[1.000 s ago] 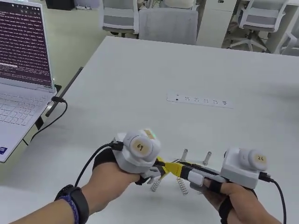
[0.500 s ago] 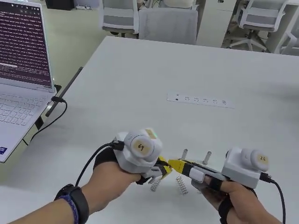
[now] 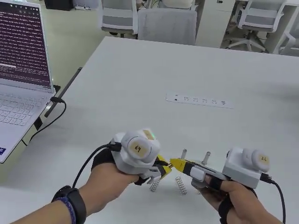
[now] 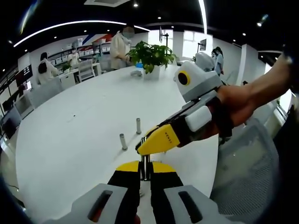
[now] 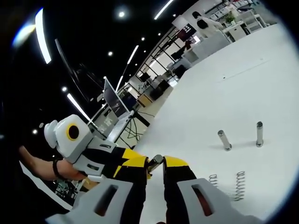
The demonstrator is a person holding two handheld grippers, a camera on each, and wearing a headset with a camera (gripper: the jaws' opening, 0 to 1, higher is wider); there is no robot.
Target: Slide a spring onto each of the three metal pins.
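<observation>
My left gripper [image 4: 145, 169] is shut on a short metal pin [image 4: 145, 161] that rises between its yellow tips. My right gripper [image 5: 156, 164] meets the pin's free end [image 5: 156, 160], its jaws drawn together; I cannot tell what lies between them. In the head view the left gripper [image 3: 162, 169] and right gripper [image 3: 174, 164] meet tip to tip low over the table. Two more pins [image 3: 184, 154] [image 3: 206, 157] stand upright just behind. Two springs [image 3: 154, 184] [image 3: 180, 185] lie loose on the table under the grippers.
An open laptop [image 3: 18, 79] with a cable [image 3: 60, 114] sits at the left table edge. A white power strip [image 3: 200, 101] lies mid-table. Office chairs [image 3: 168, 23] stand beyond the far edge.
The right gripper's tip has drawn back slightly to the right, so the yellow tips overlap less. The left gripper still holds the pin; springs and standing pins have not moved.
</observation>
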